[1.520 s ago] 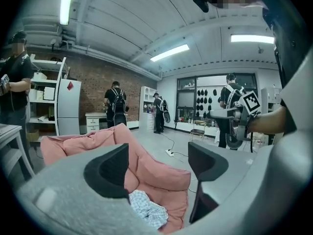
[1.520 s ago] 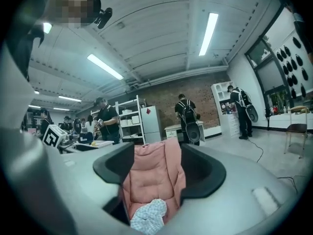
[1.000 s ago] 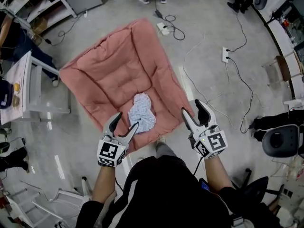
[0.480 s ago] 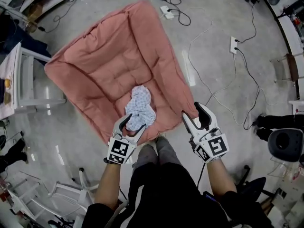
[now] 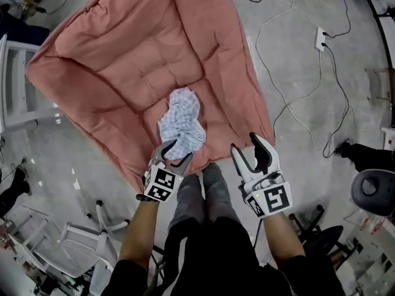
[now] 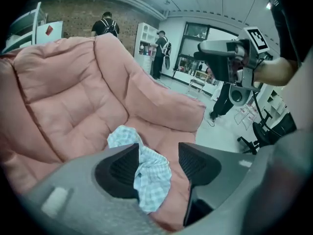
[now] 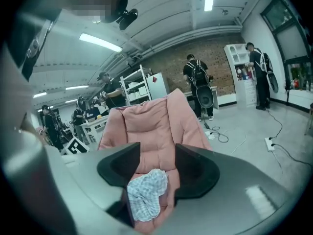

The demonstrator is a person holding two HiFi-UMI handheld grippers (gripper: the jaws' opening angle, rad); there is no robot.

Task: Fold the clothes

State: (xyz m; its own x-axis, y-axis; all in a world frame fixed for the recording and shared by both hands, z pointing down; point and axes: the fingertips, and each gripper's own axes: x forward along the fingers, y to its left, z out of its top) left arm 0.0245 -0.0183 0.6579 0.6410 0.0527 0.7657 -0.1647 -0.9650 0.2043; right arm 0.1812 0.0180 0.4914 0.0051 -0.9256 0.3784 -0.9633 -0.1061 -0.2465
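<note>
A crumpled blue-and-white checked cloth (image 5: 181,123) lies on the near part of a pink quilted mat (image 5: 129,48) spread on the floor. My left gripper (image 5: 174,153) hangs at the cloth's near edge. Its jaws have just been closing and stand open. In the left gripper view the cloth (image 6: 146,173) shows between the pads, which do not press on it. My right gripper (image 5: 248,143) is to the right, over the mat's near right border. Its jaws have also just been closing; they are open and hold nothing. The cloth (image 7: 146,190) lies beyond them.
The person's legs (image 5: 197,193) stand at the mat's near edge. A power strip with cables (image 5: 320,39) lies on the floor at right, and an office chair (image 5: 375,193) is further right. A white frame (image 5: 74,242) sits at lower left. People (image 7: 198,84) stand in the background.
Both grippers have come down toward the mat, which now fills more of the head view. The left gripper has reached the cloth's near edge. Both pairs of jaws look narrower.
</note>
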